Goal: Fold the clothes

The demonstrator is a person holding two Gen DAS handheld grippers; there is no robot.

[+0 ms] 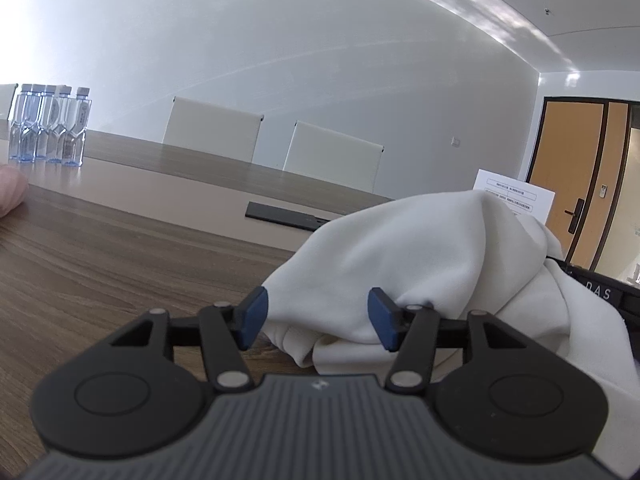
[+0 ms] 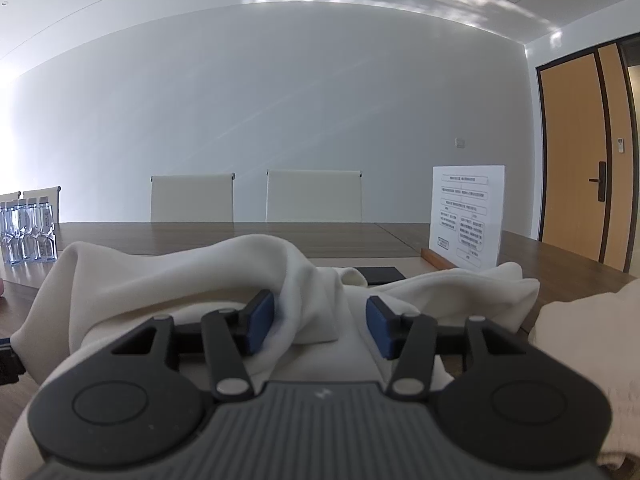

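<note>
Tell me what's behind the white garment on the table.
Behind the white garment: a black panel, printed sign, two chairs. Anything under its folds is covered.

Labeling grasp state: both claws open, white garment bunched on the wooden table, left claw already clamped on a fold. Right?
Not quite. The left claw is open too, its blue pads apart with the white garment between them, not clamped; the left wrist view shows it. The right claw is open, and the garment lies bunched on the wooden table.

Office meeting room. Evidence: long wood-grain bench [image 2: 240,236] lined with matching white chairs [image 2: 314,196], grouped water bottles [image 1: 48,124], a standing printed notice [image 2: 466,216], bare white walls, and a wooden door [image 2: 576,152] with electronic lock.
</note>
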